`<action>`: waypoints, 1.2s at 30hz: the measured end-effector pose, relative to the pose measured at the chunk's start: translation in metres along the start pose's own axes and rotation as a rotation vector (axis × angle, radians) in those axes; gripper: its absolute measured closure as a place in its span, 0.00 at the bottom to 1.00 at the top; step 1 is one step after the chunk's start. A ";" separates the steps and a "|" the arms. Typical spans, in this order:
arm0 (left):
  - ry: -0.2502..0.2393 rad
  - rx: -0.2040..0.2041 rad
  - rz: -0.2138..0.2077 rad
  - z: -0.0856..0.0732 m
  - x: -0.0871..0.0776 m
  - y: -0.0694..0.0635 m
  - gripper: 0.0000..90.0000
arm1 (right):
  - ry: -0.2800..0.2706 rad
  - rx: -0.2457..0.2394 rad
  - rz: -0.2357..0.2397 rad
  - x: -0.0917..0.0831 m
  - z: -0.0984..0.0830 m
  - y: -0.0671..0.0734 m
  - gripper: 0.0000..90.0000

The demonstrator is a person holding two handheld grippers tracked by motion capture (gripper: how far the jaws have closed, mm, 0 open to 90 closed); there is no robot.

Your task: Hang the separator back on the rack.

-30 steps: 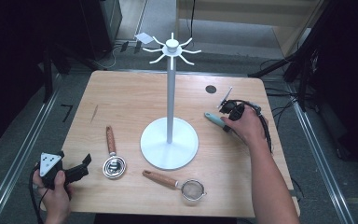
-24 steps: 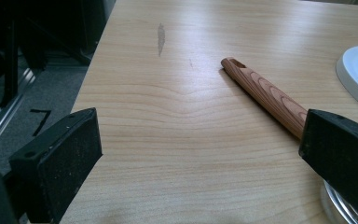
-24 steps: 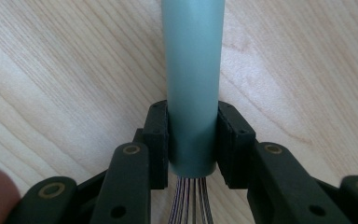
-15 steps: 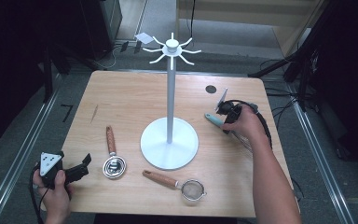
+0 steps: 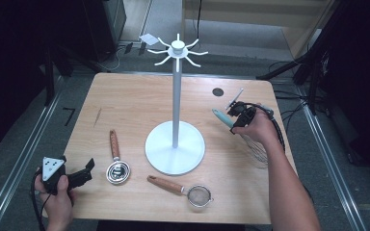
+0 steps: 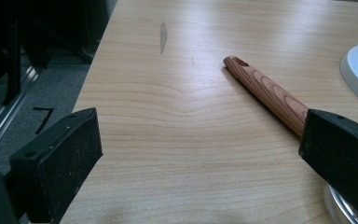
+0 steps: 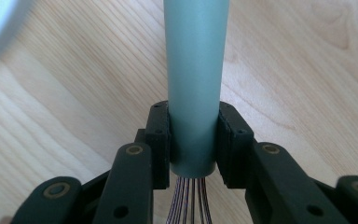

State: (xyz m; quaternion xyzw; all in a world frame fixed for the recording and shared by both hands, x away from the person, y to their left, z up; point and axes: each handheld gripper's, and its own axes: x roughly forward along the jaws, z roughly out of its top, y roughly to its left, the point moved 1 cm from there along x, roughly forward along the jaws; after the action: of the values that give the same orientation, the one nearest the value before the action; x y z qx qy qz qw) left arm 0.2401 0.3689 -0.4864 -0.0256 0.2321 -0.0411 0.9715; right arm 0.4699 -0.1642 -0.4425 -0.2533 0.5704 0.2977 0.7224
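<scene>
The right gripper [image 5: 235,114] had its jaws clamped on the whisk [image 5: 243,131] by the teal handle [image 7: 194,84], both pads pressed flat against the handle's sides just above the end where the wires leave it. In the right gripper view the handle ran straight away from the camera along the line of the jaws, and the wires [image 7: 187,198] came back between the jaws toward the camera.

In the high view the whisk was at the right side of the table [image 5: 125,101], near the right edge and well apart from the stand [image 5: 176,120]. Its long axis lay on a diagonal: the handle's free end pointed up and left, toward the stand's pole, and the wire head [image 5: 257,151] trailed down and right, under the person's right hand [image 5: 262,127]. Whether the wire head touched the wood I could not tell.

The left gripper [image 5: 74,177] sat at the table's near left corner in the left hand [image 5: 58,192], its jaws wide apart with nothing but bare wood between them. In the left gripper view a wooden handle [image 6: 265,91] lay ahead on the table, running diagonally toward the right-hand jaw, which hid its near end.

That handle belonged to a small strainer [image 5: 117,166] left of the stand's base. A second strainer [image 5: 200,195] with a wooden handle lay in front of the base, its mesh end to the right.
</scene>
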 end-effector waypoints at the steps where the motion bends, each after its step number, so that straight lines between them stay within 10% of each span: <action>1: 0.000 0.000 0.000 0.000 0.000 0.000 0.00 | -0.030 0.003 0.009 -0.003 -0.001 0.002 0.79; 36: 0.000 -0.001 0.014 0.000 0.000 0.000 0.00 | -0.601 0.083 0.056 -0.072 -0.061 0.062 0.79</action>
State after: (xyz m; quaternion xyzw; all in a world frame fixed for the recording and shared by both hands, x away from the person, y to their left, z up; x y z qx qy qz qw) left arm 0.2404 0.3684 -0.4865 -0.0246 0.2325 -0.0342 0.9717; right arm 0.3721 -0.1746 -0.3873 -0.1084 0.3496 0.3556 0.8600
